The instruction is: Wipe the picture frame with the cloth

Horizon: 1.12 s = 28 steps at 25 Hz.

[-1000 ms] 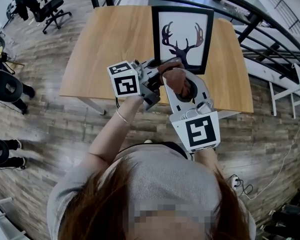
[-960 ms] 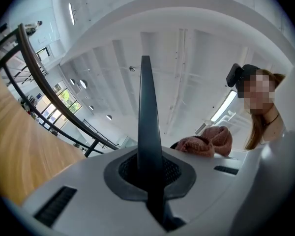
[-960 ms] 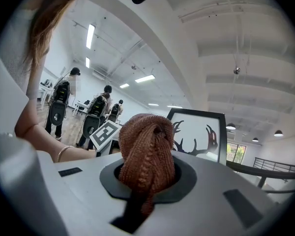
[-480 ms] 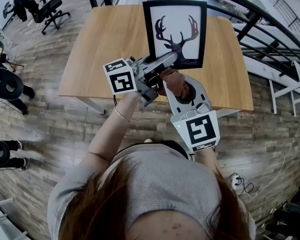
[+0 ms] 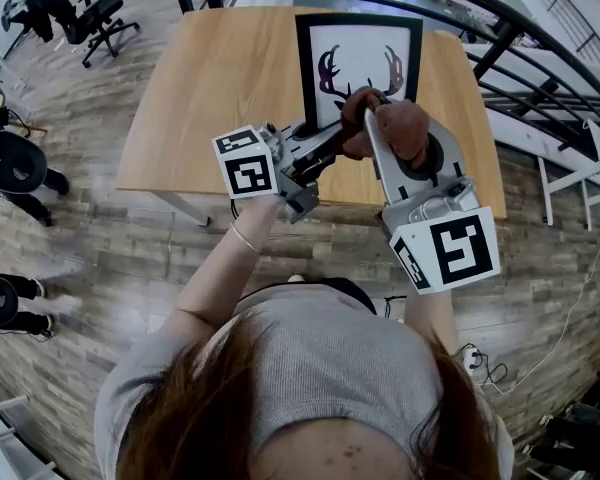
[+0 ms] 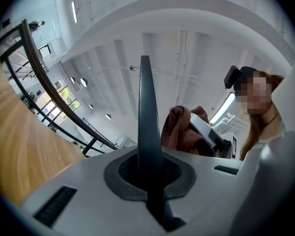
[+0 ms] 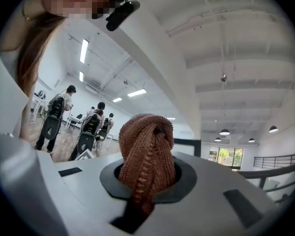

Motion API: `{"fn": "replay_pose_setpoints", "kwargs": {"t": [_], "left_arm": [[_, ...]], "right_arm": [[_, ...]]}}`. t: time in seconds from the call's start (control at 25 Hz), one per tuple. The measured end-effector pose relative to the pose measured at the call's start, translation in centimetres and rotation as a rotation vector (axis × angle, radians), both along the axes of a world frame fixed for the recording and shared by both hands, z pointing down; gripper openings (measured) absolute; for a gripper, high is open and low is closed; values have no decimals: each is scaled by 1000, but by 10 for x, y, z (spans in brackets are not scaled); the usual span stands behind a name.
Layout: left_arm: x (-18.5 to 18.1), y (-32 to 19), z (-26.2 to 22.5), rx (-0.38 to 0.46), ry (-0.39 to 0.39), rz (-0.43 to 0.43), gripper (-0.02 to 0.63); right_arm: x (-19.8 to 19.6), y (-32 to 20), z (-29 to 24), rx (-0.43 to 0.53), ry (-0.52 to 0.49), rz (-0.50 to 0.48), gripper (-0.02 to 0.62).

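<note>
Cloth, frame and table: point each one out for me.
cloth [image 5: 398, 123]: head view, the bunched middle of it.
frame [image 5: 360, 40]: head view, the white print above the antlers.
table [image 5: 220, 88]: head view, bare wood left of the frame.

I wear a grey ribbed top [image 5: 330, 368], a thin bracelet [image 5: 242, 236] on my left wrist and a small black camera [image 7: 119, 13] on my head. My left hand-held gripper [image 5: 332, 136] has a white and grey shell and carries a white cube [image 5: 248, 160] printed with black square markers. My right hand-held gripper [image 5: 378, 118] is white too, with a dark round recess [image 5: 425, 156], silvery fittings [image 5: 428, 206] and its own marker cube [image 5: 448, 251]. Dark slots [image 7: 241, 200] mark its front shell.
</note>
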<state>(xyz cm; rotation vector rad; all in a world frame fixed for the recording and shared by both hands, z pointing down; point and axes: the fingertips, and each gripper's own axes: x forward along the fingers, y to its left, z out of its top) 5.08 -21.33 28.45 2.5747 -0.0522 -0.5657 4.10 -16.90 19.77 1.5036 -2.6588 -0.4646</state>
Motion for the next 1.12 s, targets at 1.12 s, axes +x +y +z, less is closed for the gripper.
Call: {"fn": "replay_pose_setpoints", "kwargs": {"t": [1.12], "left_arm": [[-3, 11, 2, 17, -61, 62, 17]], "right_arm": [[2, -79, -32, 120, 115, 270, 46]]}}
